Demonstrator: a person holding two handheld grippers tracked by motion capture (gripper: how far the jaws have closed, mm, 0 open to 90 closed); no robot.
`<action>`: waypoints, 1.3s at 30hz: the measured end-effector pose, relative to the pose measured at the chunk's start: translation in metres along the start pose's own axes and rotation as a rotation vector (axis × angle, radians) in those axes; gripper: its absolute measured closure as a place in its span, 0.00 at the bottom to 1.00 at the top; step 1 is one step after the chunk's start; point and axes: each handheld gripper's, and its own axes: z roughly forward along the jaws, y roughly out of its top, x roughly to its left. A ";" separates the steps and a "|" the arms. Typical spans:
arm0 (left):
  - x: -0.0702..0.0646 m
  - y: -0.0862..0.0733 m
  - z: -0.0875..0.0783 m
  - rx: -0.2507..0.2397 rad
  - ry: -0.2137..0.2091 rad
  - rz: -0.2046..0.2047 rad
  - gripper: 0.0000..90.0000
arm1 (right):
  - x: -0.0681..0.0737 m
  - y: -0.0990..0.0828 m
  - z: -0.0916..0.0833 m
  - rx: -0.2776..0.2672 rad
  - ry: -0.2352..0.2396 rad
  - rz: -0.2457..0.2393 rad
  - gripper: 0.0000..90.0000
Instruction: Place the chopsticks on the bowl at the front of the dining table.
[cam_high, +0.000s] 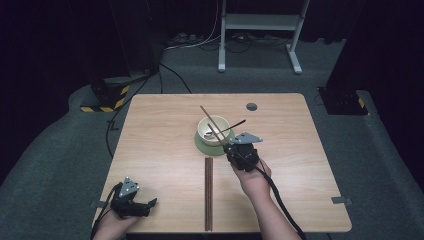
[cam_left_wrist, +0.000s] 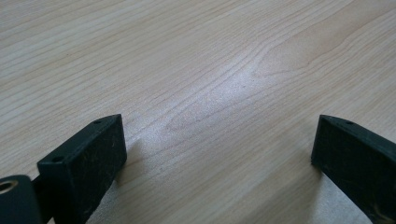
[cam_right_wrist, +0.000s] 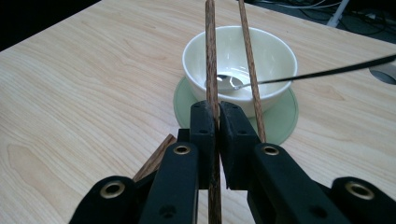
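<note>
Right gripper (cam_right_wrist: 215, 121): jaws clamped on one wooden chopstick (cam_right_wrist: 210, 51), raised over the cream bowl (cam_right_wrist: 240, 60)
Left gripper (cam_left_wrist: 219, 154): jaws wide apart, holding nothing, over bare table (cam_left_wrist: 196, 60)
Writing: none legible

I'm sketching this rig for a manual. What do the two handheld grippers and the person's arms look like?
Both the left gripper and the right gripper are black, each topped by a grey three-cornered plate, with a black cable trailing back along the forearm. The jaws are flat black blocks fixed with brass-coloured rivets. The forearms are bare, with no sleeves in sight.
</note>
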 end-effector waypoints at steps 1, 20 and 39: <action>0.000 0.000 0.000 0.000 0.000 0.000 0.04 | 0.000 0.001 0.001 0.004 -0.001 -0.005 0.94; 0.000 0.000 0.000 -0.001 -0.004 0.000 0.04 | -0.012 0.042 0.052 0.077 -0.056 0.000 0.94; 0.001 0.000 -0.001 -0.002 -0.006 0.005 0.05 | -0.008 0.068 0.103 0.141 -0.090 0.005 0.94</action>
